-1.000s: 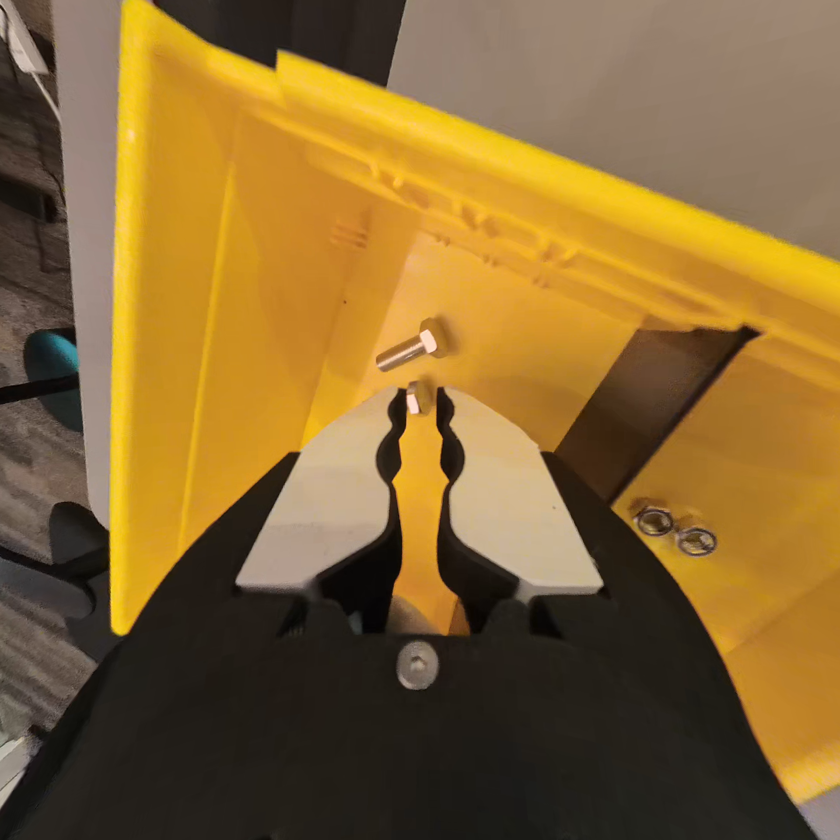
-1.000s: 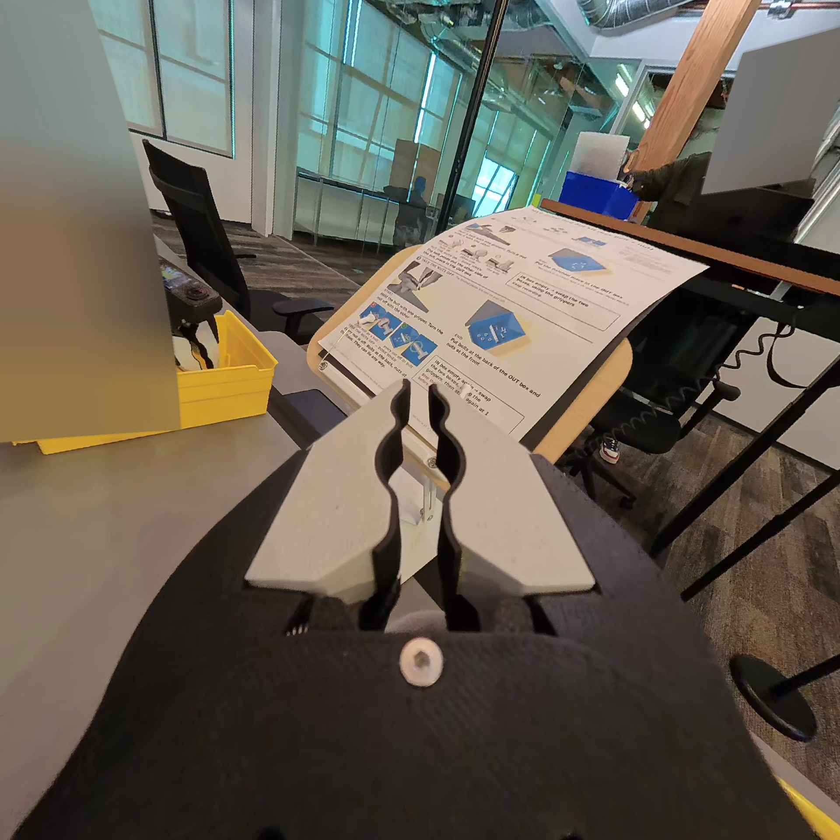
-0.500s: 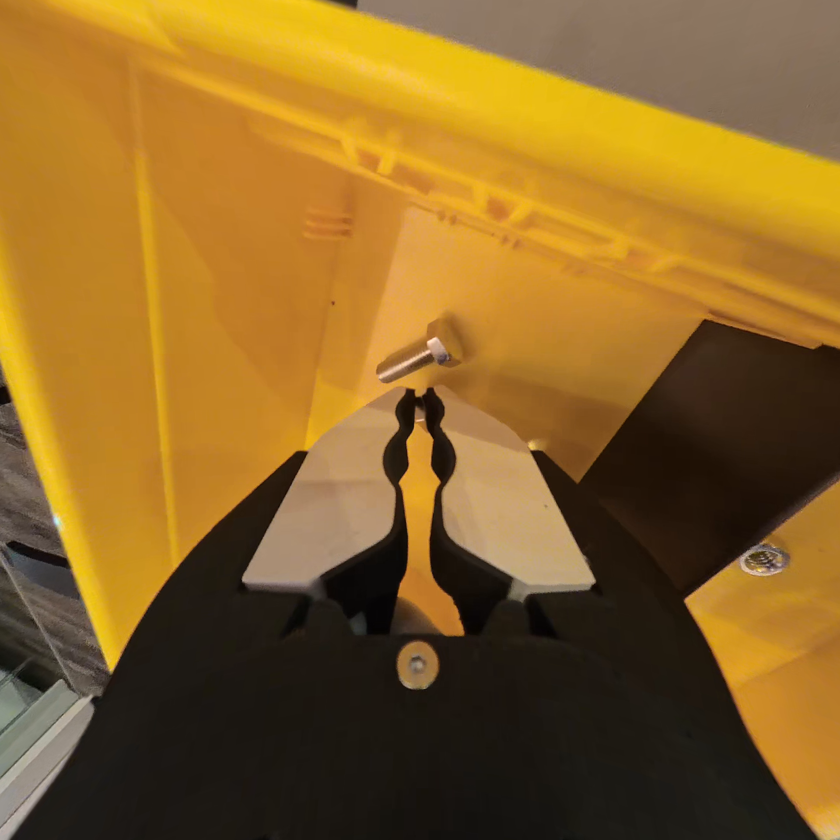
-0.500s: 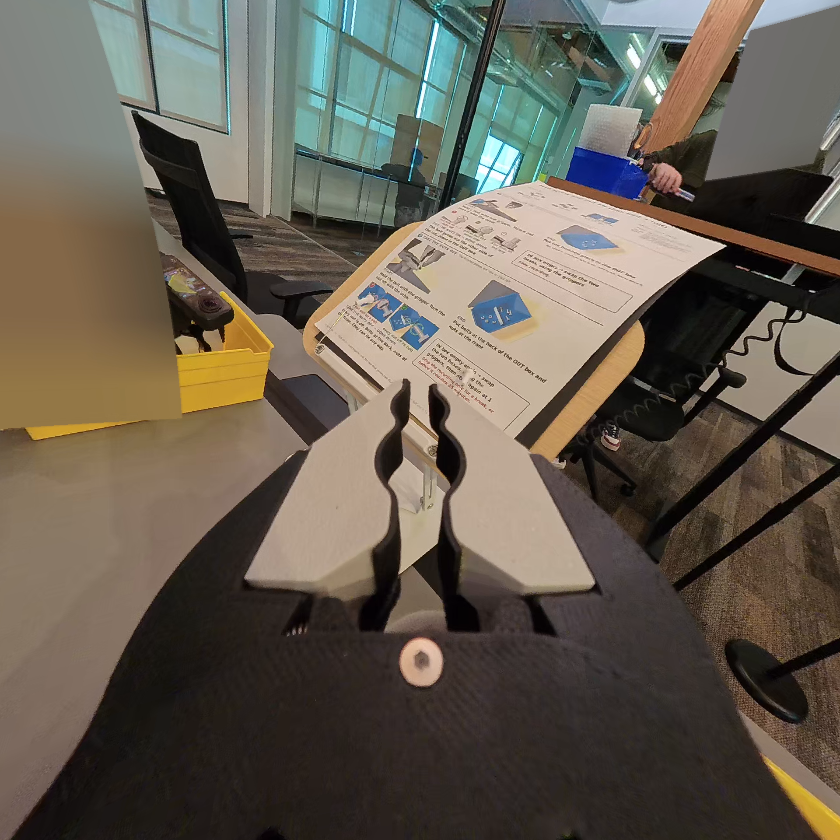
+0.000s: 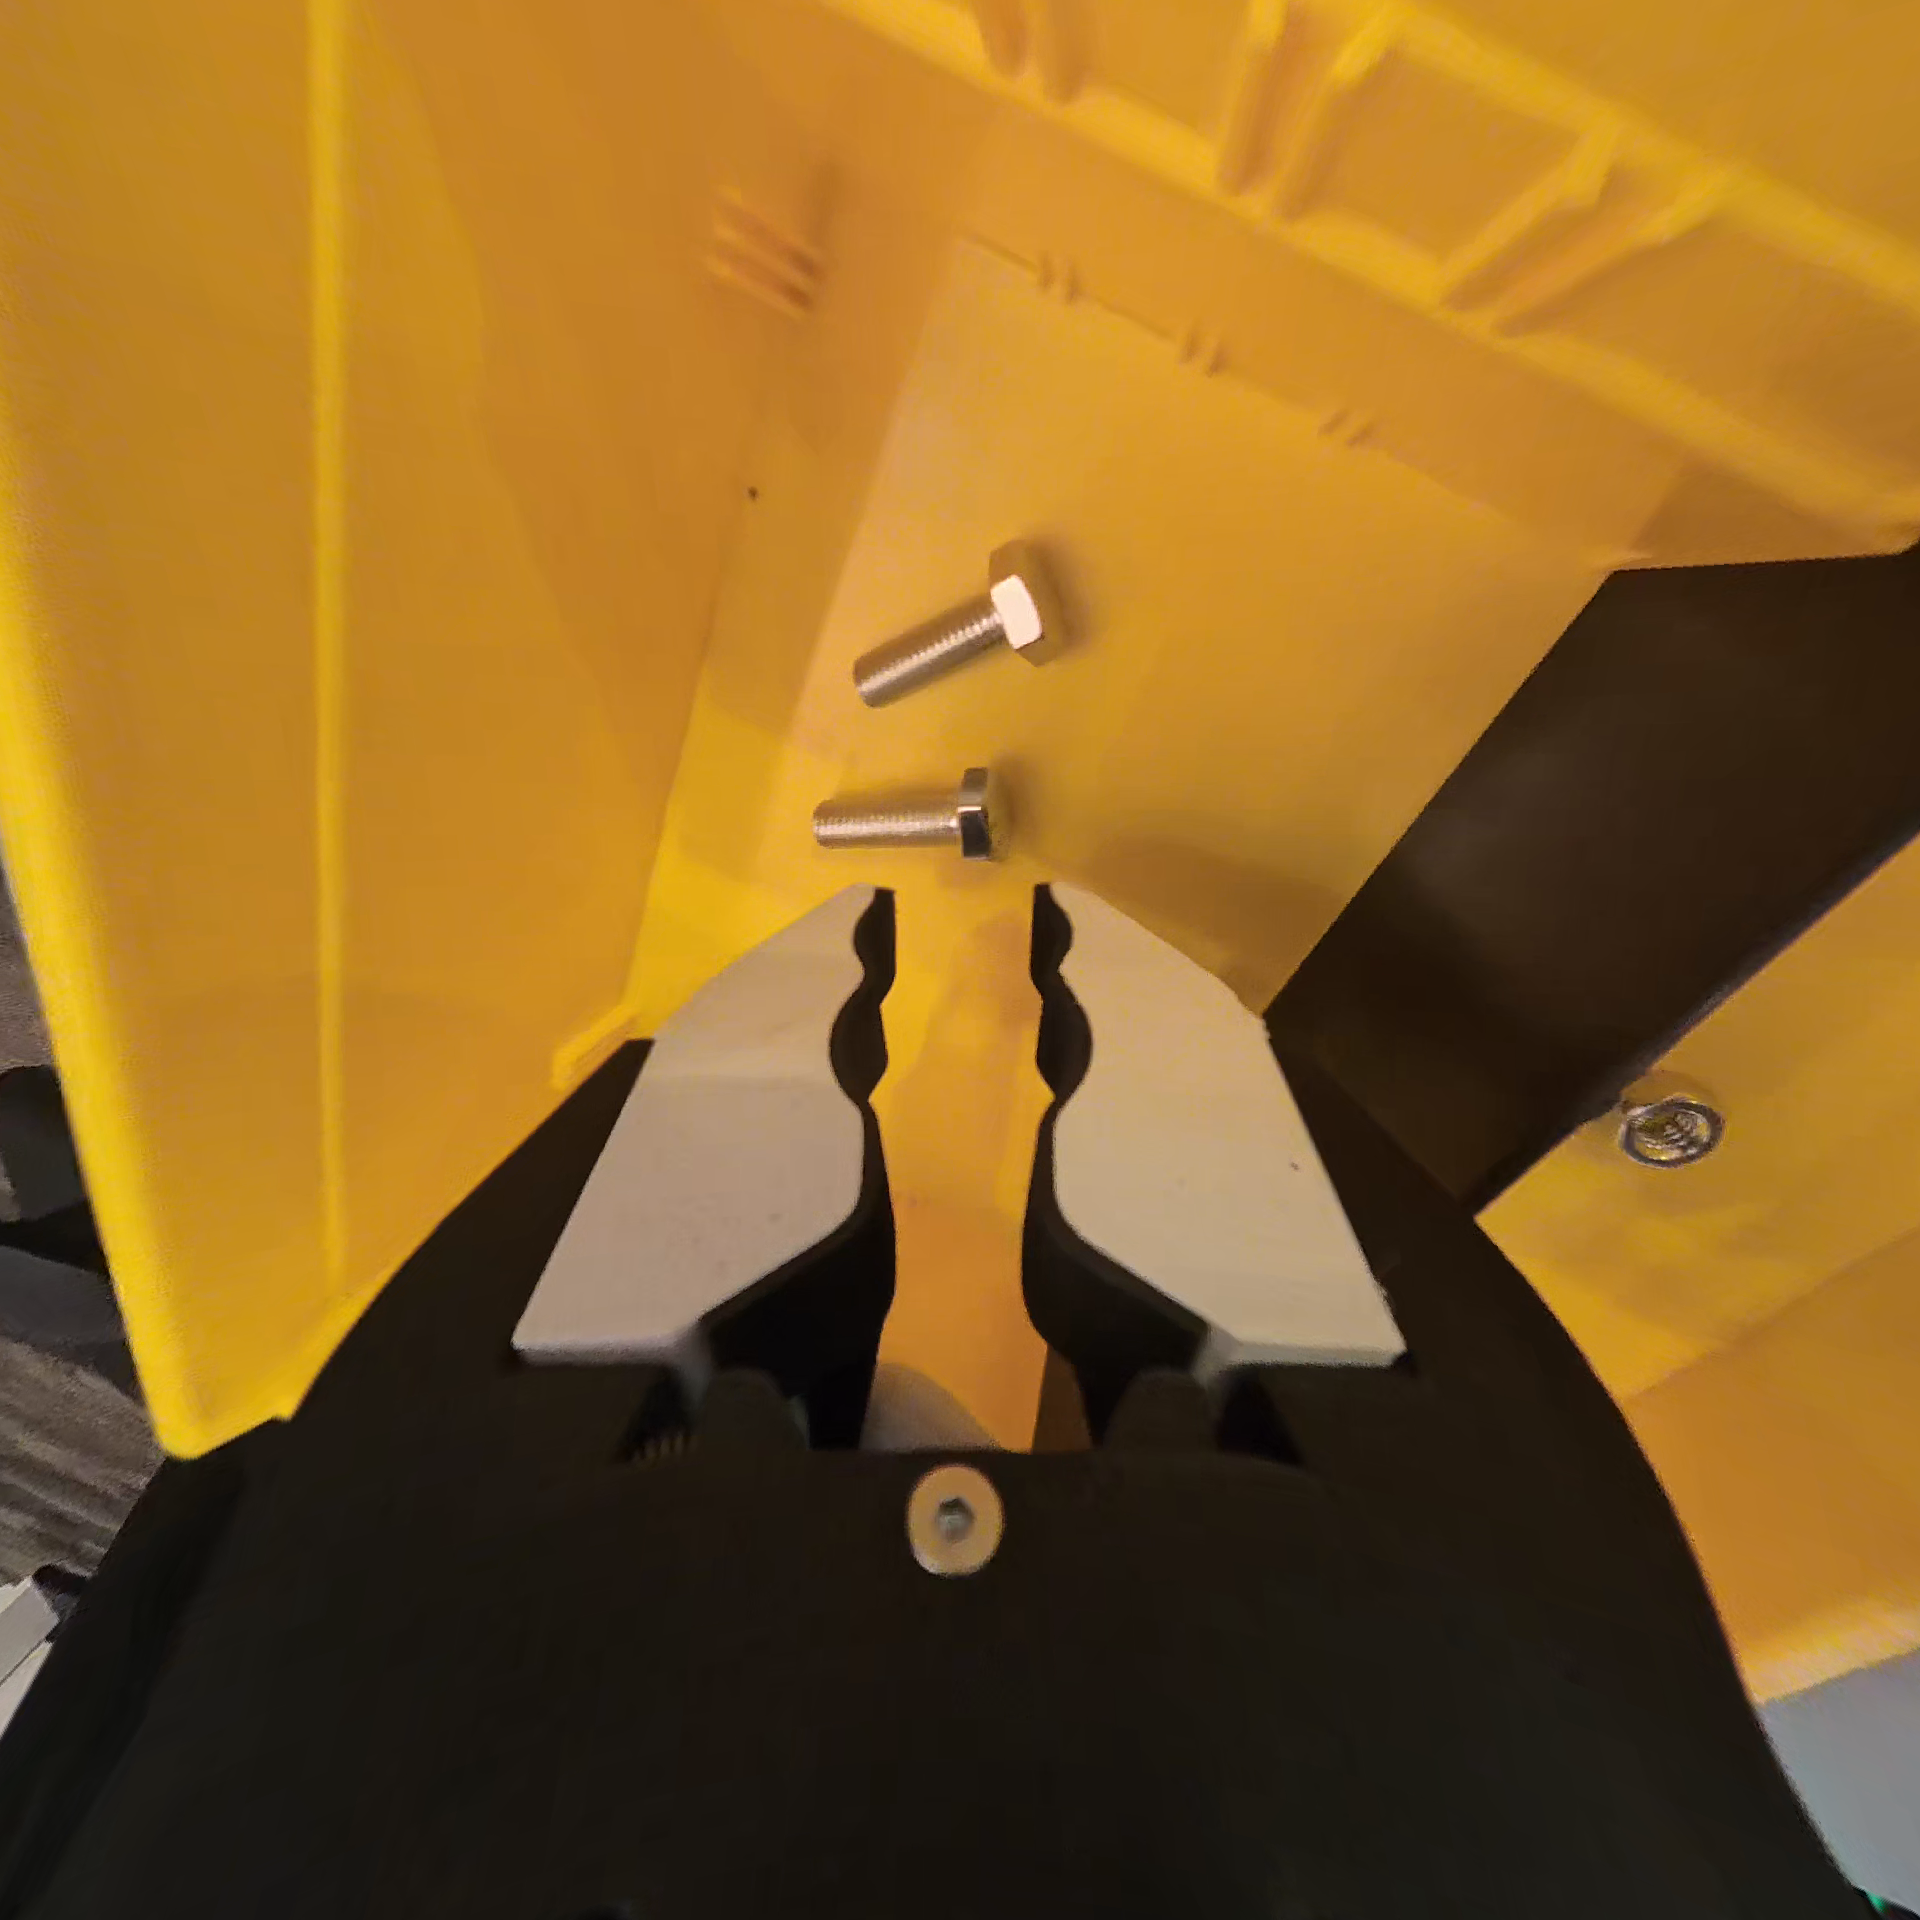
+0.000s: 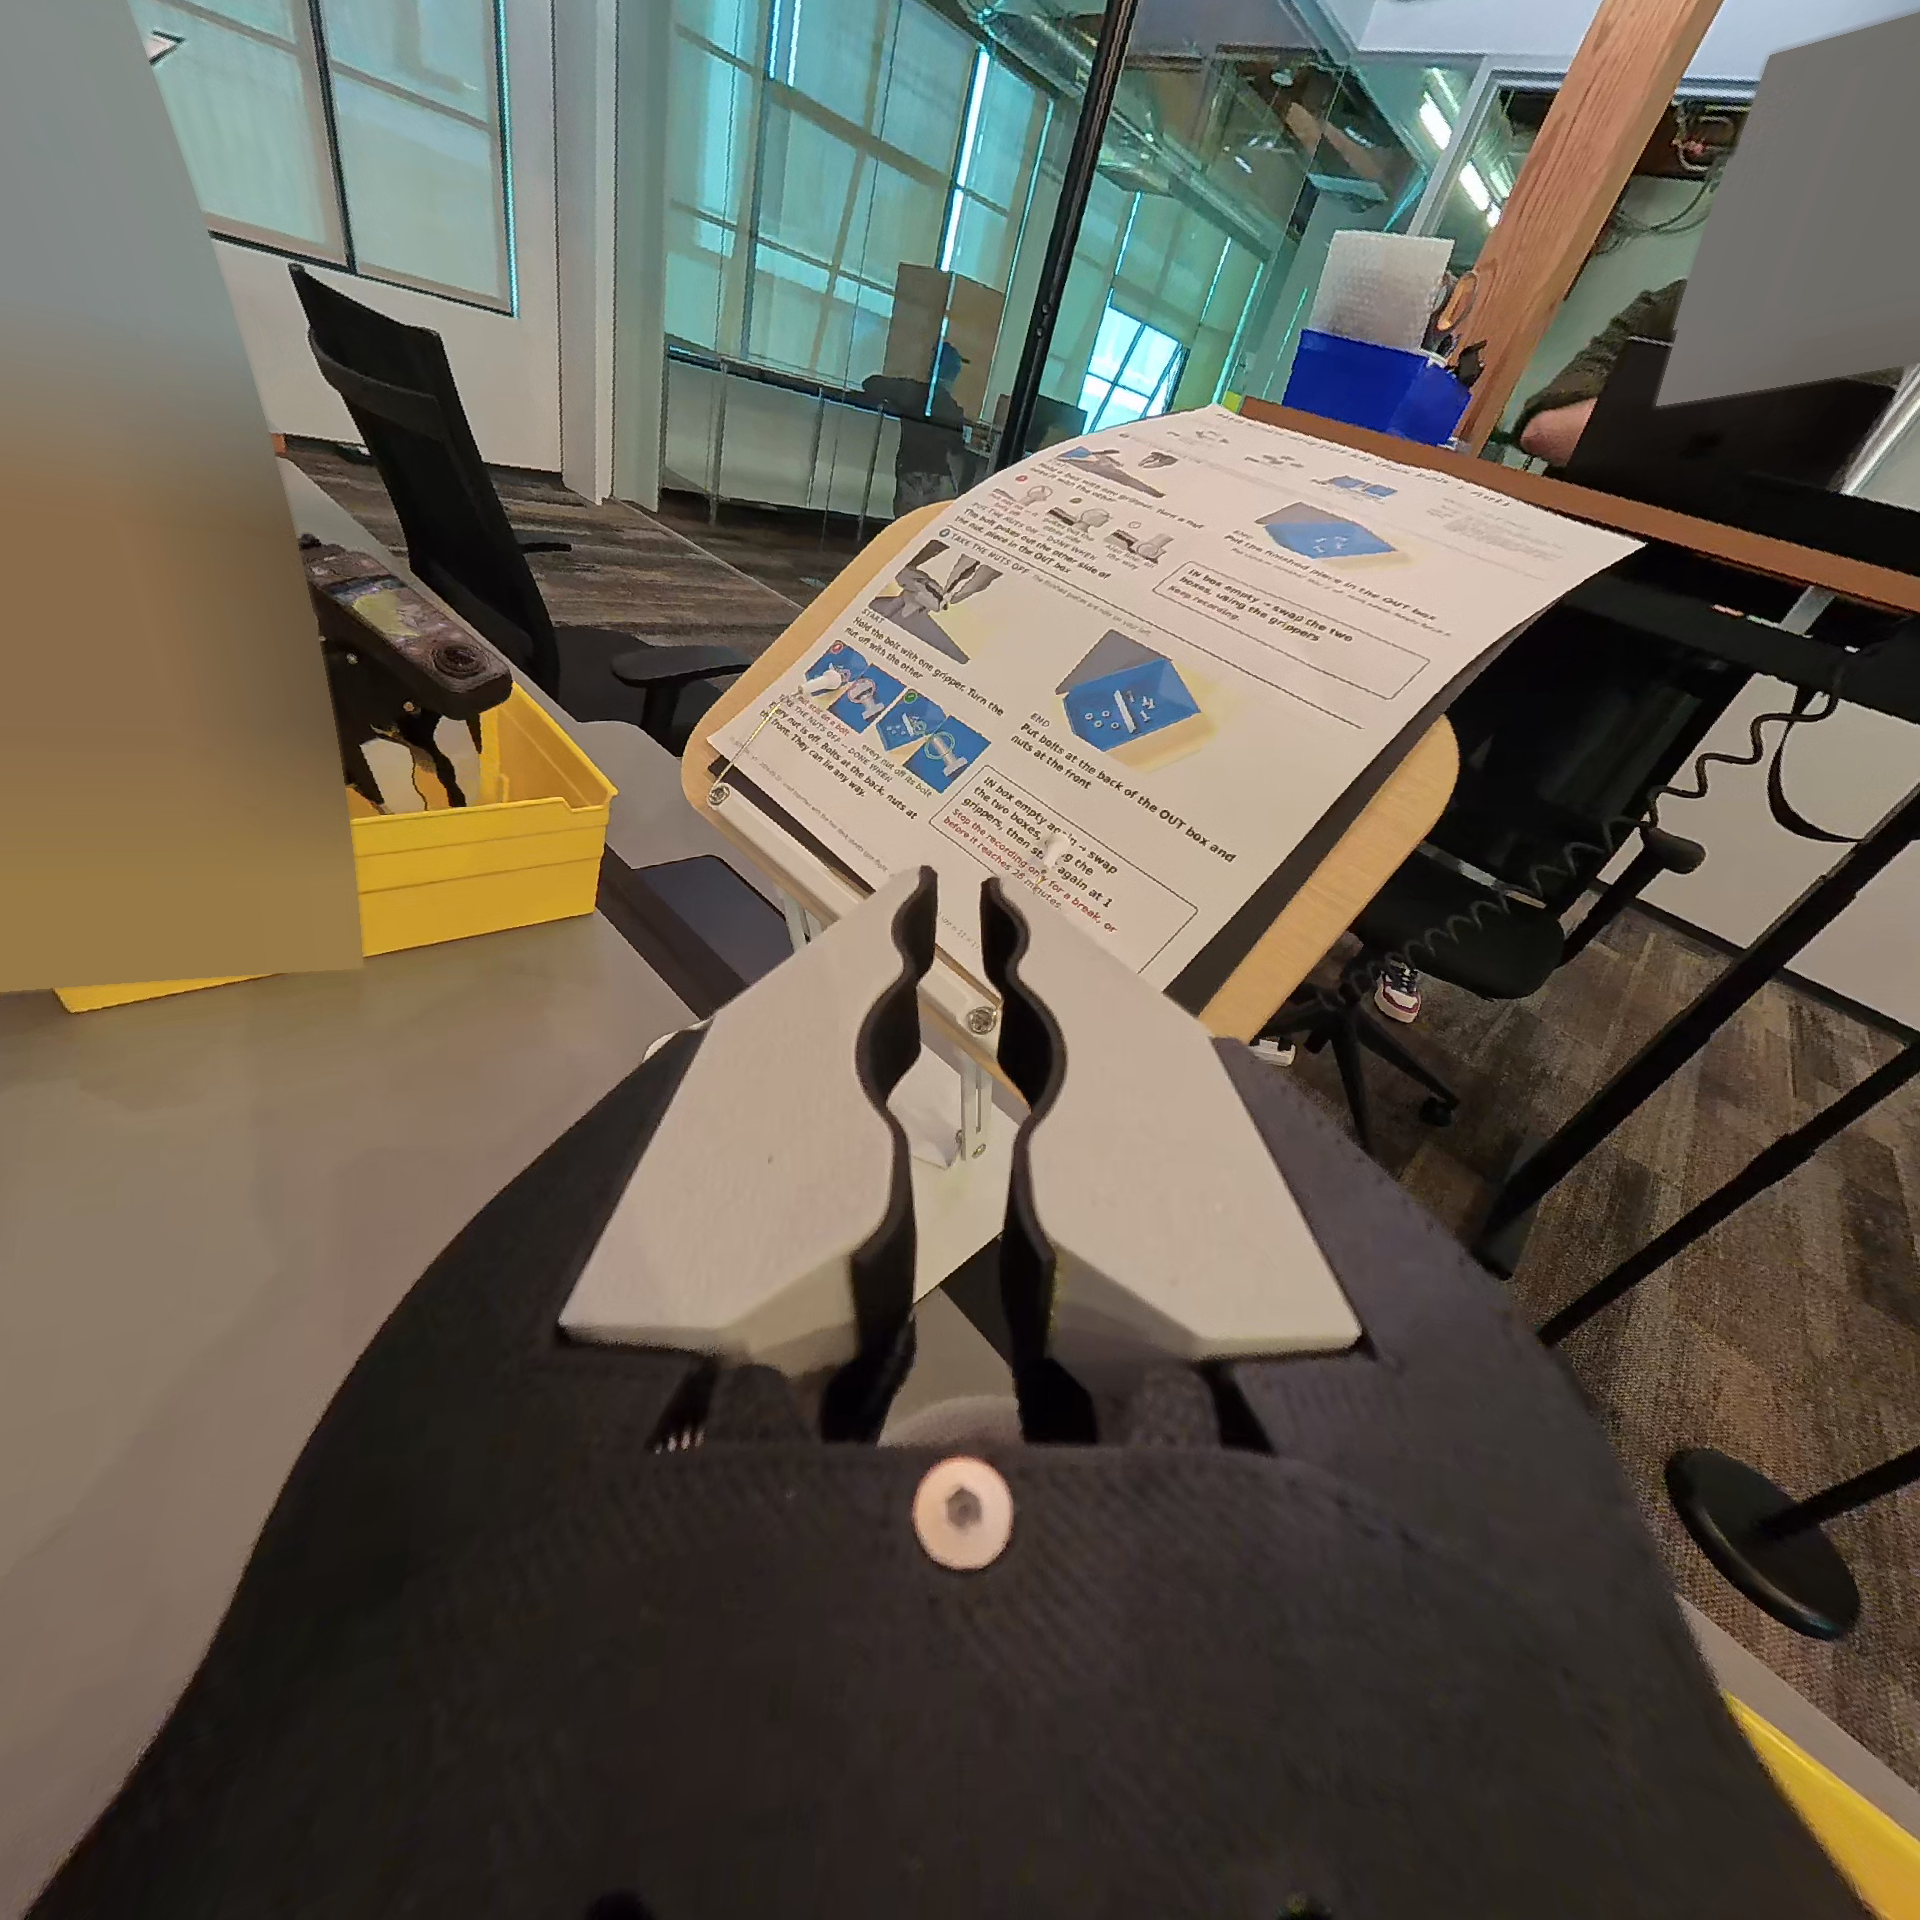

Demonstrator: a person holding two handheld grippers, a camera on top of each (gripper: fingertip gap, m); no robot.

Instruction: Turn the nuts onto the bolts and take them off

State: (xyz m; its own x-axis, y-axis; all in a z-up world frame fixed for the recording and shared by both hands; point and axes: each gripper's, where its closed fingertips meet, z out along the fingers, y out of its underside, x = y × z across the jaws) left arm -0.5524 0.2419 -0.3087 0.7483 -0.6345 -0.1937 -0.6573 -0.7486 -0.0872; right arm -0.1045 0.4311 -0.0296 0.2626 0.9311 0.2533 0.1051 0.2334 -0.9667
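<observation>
Left gripper (image 5: 961,899) jaws parted, releasing silvery threaded bolt (image 5: 914,829); right gripper (image 6: 958,896) jaws ajar, empty.

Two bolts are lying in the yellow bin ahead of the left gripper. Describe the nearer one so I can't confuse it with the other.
Look inside the yellow bin, left of its black divider. Just beyond the open left gripper lies the nearer bolt. It lies level across the view, head to the right, showing the head's edge, while the farther bolt lies slanted above it, head up and right.

A grey patch (image 6: 156,468) hid most of the yellow bin (image 6: 488,862); the far tongs (image 6: 416,748) were partly covered.
</observation>
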